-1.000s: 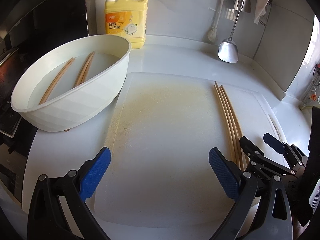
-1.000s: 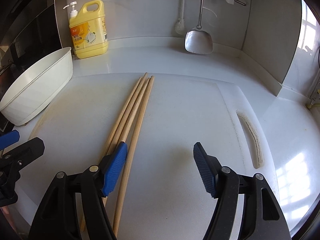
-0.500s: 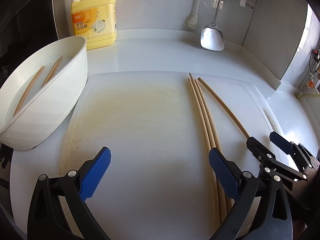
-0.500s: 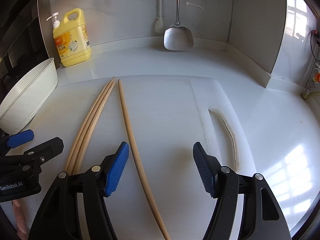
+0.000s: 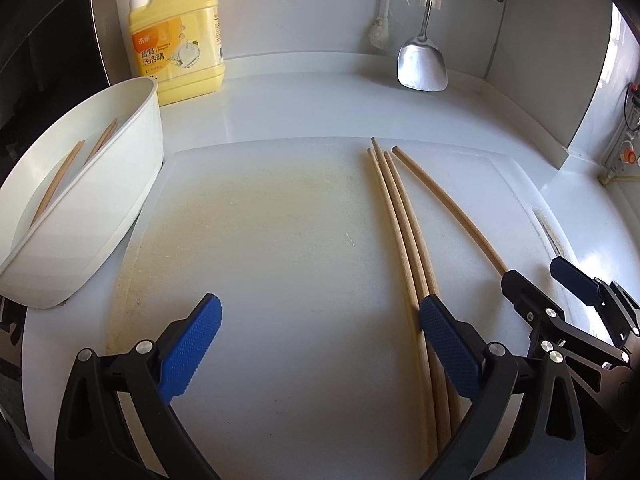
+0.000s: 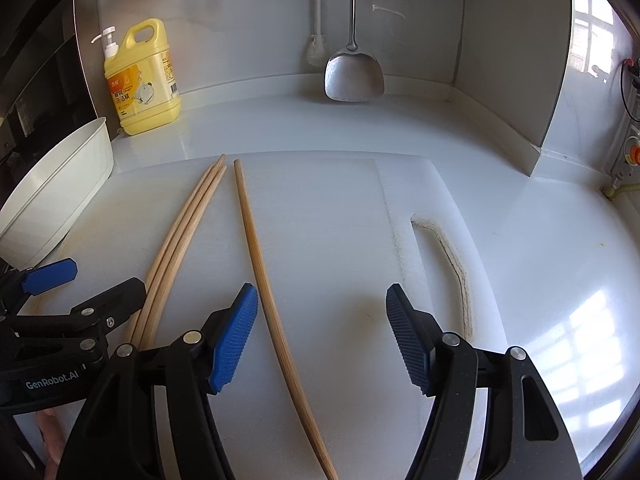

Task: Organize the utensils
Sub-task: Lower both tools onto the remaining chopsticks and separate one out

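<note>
- Four chopsticks are counted on the cutting board: three bundled, one apart at right.
- Two more are seen in the white basin, far left.
- Left gripper and right gripper are both found spread apart, nothing clamped.

You see pale, matt wooden chopsticks on a white plastic cutting board, scuffed and yellow-stained, a glossy white counter, and a shiny metal spatula.

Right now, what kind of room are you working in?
Most likely a kitchen: a yellow dish-soap jug with a pump stands on the white counter, a metal spatula hangs on the wall, and long wooden chopsticks lie on a white cutting board.
</note>
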